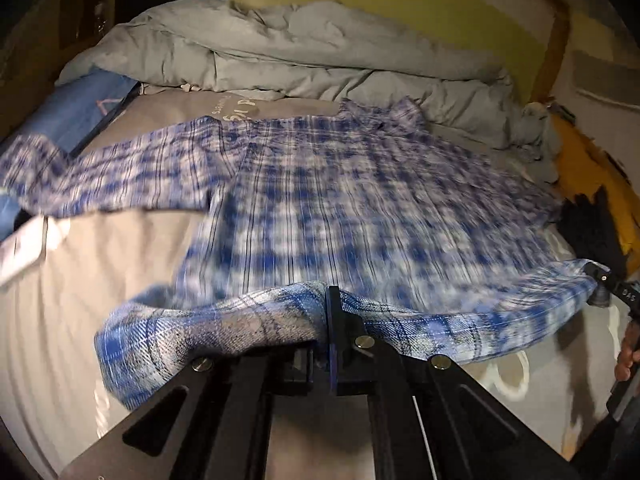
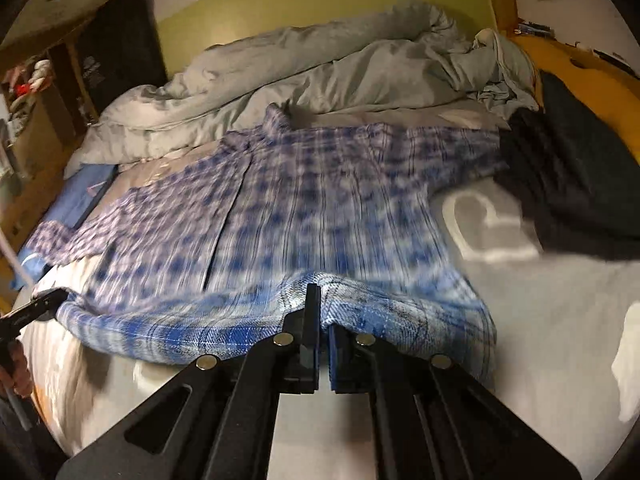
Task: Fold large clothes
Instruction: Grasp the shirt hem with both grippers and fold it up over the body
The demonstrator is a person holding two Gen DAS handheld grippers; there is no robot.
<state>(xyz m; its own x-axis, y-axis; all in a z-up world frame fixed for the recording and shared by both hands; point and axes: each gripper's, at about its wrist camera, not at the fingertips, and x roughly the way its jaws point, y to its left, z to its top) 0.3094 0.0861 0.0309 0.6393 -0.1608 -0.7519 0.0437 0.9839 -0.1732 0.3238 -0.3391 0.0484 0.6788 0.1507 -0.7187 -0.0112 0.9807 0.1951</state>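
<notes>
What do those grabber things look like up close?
Both the left gripper and the right gripper are black frames of flat angled bars with slot cutouts, joined by round silver bolts. Their narrow fingers carry blue pads. The right gripper's side shows small white markings, too blurred to read.

The left gripper [image 1: 330,312] points forward and downward, its jaws closed tight on the hem of the plaid shirt [image 1: 360,208]. The right gripper [image 2: 320,308] is angled the same way, jaws pinched on the same hem. In the left wrist view the right gripper shows at 3 o'clock, with a hand [image 1: 628,354] beneath it.
</notes>
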